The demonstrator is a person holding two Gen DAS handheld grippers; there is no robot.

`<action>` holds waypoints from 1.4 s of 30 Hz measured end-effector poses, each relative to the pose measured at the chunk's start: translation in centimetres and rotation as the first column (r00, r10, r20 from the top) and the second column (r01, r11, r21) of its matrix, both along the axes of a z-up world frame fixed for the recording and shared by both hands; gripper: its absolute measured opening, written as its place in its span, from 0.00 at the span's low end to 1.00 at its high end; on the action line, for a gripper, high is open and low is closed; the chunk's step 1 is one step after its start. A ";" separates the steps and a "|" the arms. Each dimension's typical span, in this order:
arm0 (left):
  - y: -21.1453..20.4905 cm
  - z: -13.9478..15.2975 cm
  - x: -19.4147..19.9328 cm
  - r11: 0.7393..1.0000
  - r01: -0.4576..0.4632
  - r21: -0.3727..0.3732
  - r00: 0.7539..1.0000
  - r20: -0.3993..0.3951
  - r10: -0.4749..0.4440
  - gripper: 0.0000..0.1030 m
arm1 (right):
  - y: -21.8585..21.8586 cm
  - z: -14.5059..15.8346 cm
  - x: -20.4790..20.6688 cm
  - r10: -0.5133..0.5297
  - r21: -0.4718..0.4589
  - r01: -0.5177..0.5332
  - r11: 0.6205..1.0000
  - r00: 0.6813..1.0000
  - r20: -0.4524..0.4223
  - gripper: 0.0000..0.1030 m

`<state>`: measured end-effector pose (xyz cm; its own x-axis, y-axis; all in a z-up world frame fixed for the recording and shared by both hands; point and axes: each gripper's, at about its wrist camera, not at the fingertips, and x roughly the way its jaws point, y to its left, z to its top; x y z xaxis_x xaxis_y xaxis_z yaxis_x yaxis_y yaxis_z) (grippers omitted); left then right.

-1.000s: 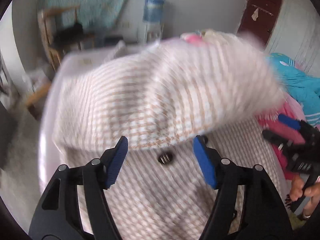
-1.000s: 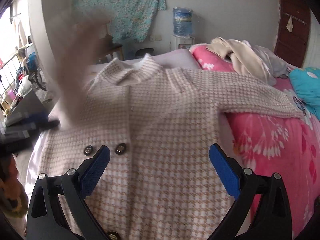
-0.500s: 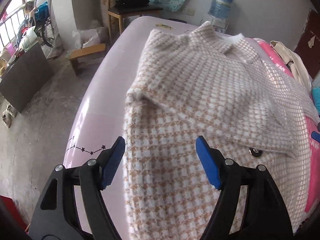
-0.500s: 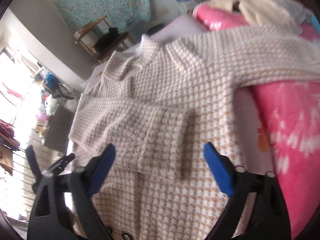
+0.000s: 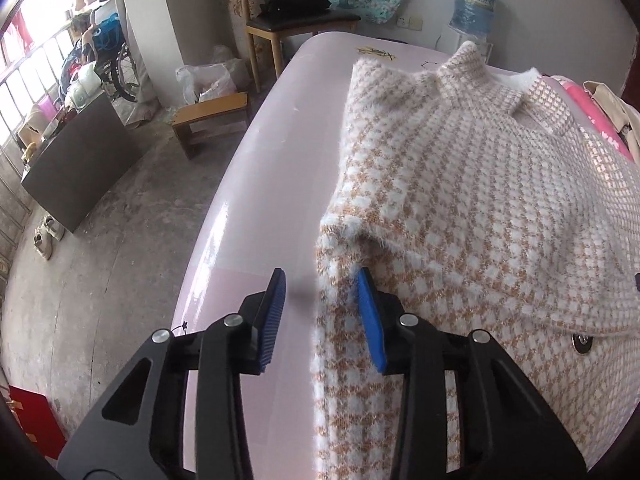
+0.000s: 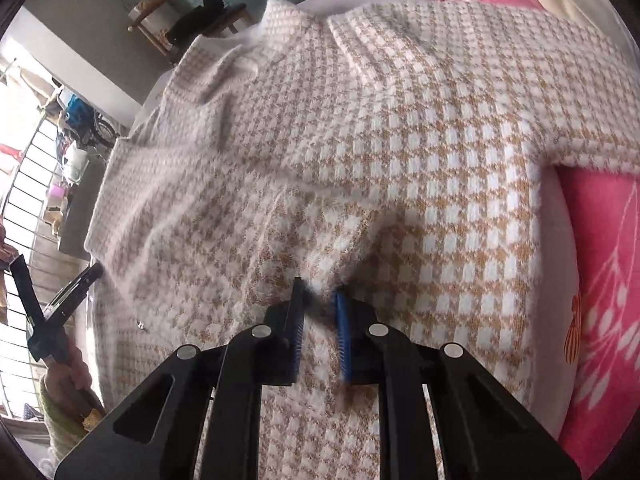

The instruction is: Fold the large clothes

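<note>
Jaws: left gripper [image 5: 322,312] closing astride cardigan [image 5: 480,208] edge; right gripper [image 6: 318,330] closing, pinching cardigan.
Surface: pink bed [image 5: 256,184]; concrete floor [image 5: 100,248].
Pose: both pitched steeply down.

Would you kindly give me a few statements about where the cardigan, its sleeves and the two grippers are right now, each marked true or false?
1. The checked cardigan lies on the pale pink bed surface. True.
2. The right gripper hangs clear above the fabric. False: its jaws are closing with a ridge of knit between them.
3. The left gripper straddles the cardigan's side edge. True; its jaws are closing.
4. One sleeve lies folded across the front. True.
5. The wooden chair is bare. False: a black item rests on it.
</note>
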<state>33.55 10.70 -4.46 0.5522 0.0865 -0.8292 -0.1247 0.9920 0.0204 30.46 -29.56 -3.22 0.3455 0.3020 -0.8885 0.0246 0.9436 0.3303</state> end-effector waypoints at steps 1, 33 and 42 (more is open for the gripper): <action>0.0 0.0 0.2 1.000 -0.002 -0.002 1.000 0.000 0.002 0.33 | 0.2 0.7 0.8 0.005 -0.015 -0.005 1.000 1.000 0.025 0.12; 1.9 4.6 0.2 0.985 0.036 -0.170 0.995 0.101 -0.019 0.34 | -4.2 -0.8 11.4 0.012 0.025 -0.012 1.000 0.999 0.034 0.35; 1.5 3.7 2.4 0.981 -0.001 -0.195 0.997 0.077 0.016 0.33 | -0.7 2.1 13.3 0.098 -0.114 -0.074 0.991 0.971 0.217 0.09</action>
<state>35.98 12.18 -0.76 0.6154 -0.0675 -0.7853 -0.1267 0.9749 -0.1831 43.73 -30.28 -1.12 0.5144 0.2486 -0.8207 -0.1210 0.9685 0.2176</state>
